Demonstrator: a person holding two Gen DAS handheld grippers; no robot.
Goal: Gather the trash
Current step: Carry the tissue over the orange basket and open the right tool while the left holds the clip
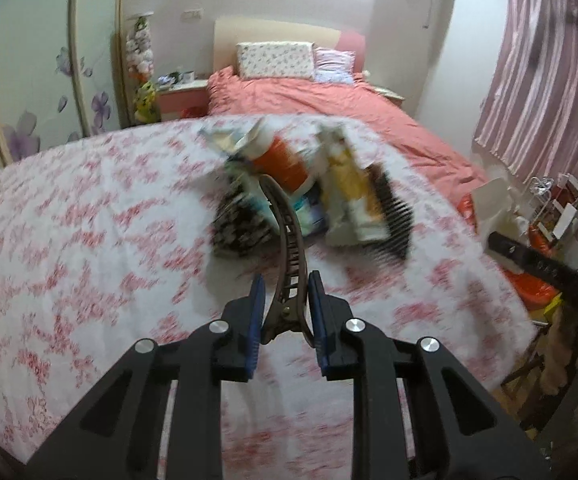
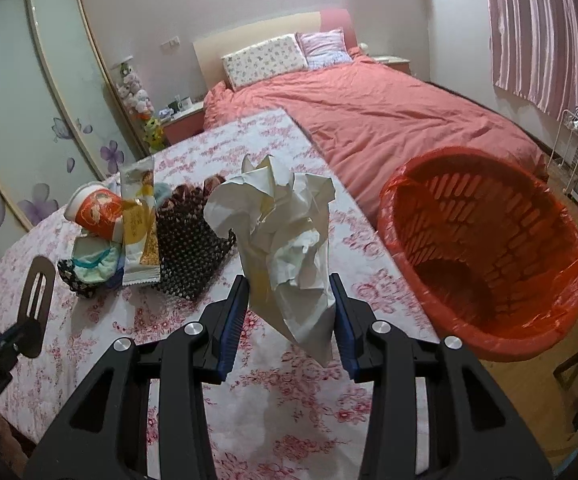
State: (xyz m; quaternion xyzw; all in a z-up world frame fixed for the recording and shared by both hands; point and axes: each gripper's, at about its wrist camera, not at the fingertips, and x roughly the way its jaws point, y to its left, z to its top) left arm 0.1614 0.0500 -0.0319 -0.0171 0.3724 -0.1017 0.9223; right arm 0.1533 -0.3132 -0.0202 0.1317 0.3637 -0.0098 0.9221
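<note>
The left gripper is closed on the hinge end of a brown hair clip, its blue pads pressing both sides, and the clip's curved body arches up and forward over the table. Seen from the right wrist, the same clip stands upright at the far left, clear of the cloth. The right gripper is closed partway around a crumpled wad of white paper, which bulges up above the fingers and hangs down below them. Beyond both lies a pile of trash on the table with the pink floral tablecloth: an orange paper cup on its side, a white and yellow snack wrapper lying beside it, a black dotted piece just right of the wrapper, and some pale teal material under the cup. A red basket lined with a red bag stands off the table's right edge, tilted toward the camera, with a bed in a pink cover behind
</note>
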